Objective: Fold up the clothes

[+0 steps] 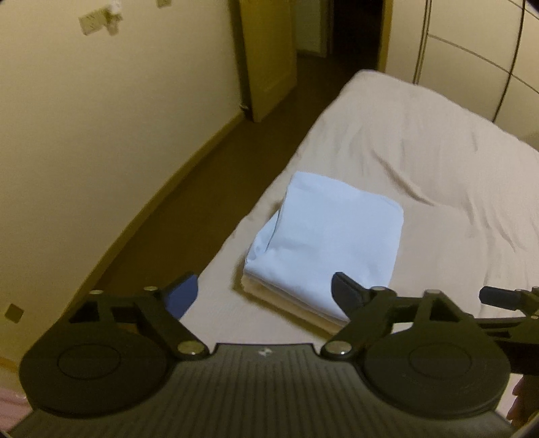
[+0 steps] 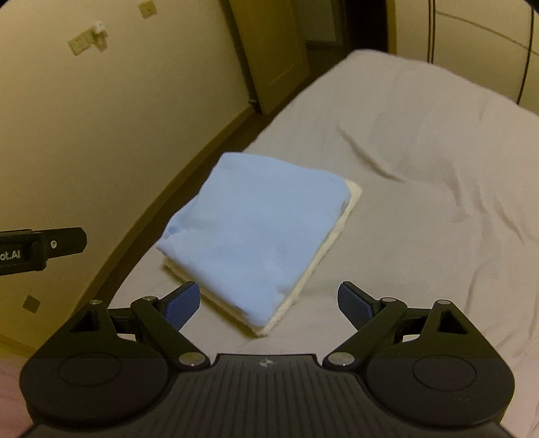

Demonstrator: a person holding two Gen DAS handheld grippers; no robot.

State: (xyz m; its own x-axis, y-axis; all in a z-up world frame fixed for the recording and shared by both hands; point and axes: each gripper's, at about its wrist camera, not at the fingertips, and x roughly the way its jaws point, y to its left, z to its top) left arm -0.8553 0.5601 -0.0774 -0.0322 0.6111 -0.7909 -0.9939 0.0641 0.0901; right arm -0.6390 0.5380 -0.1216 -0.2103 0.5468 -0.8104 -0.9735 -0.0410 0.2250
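— Fingers first: how do mine stand?

— On my left gripper (image 1: 264, 291) the two fingers are spread wide with nothing between them; one blue pad (image 1: 183, 293) shows at the left, the other fingertip looks dark. My right gripper (image 2: 269, 300) is the same, jaws wide apart and empty, both blue pads (image 2: 353, 303) clear of the cloth.

— And the clothes?

— Just ahead of both grippers I see a folded light-blue garment (image 2: 259, 229) lying flat on top of a folded cream piece (image 2: 340, 222), whose edge peeks out under it. The stack sits on the bed (image 1: 438, 161) near its left edge, touched by neither gripper. In the right wrist view the other gripper's body pokes in from the left, above the floor.

— Beyond that?

— The sheet is rumpled further up the bed. Left of it I see a strip of dark floor (image 1: 202, 175), a yellowish wall (image 1: 118, 118) with a socket plate (image 1: 91, 23), and an open door (image 1: 266, 57) at the far end.
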